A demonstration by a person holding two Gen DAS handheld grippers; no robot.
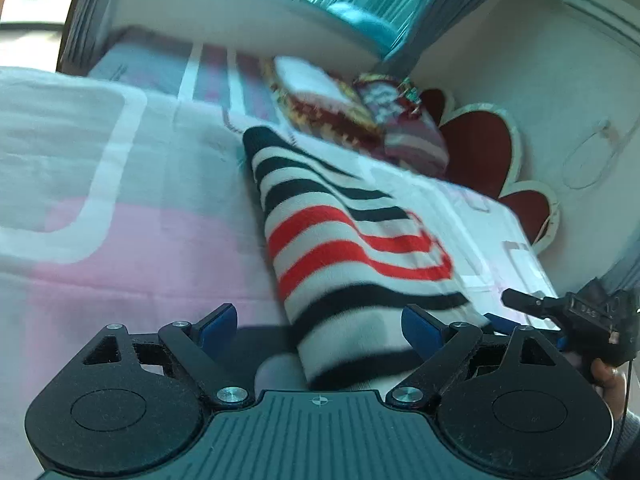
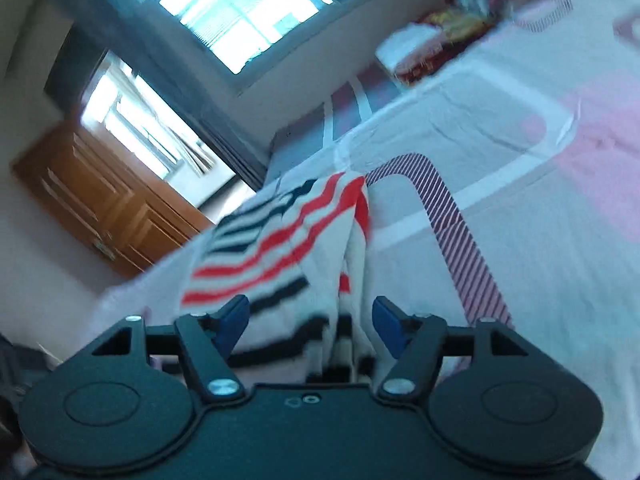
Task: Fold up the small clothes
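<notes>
Across the bed (image 1: 120, 200) I see a pink, grey and white patterned sheet, with a window (image 2: 240, 8) and a wooden door (image 2: 100, 200) beyond; patterned pillows (image 1: 340, 108) are piled at the far end beside a red scalloped headboard (image 1: 480, 148); on the sheet lies the striped garment (image 1: 340, 240), white with black and red bands, bunched into a long fold; my left gripper (image 1: 320, 324) stands wide and released, the near end of the cloth between its blue pads untouched; my right gripper (image 2: 310, 324) is also unclenched, cloth lying loose between its fingers; motion blur softens both views.
</notes>
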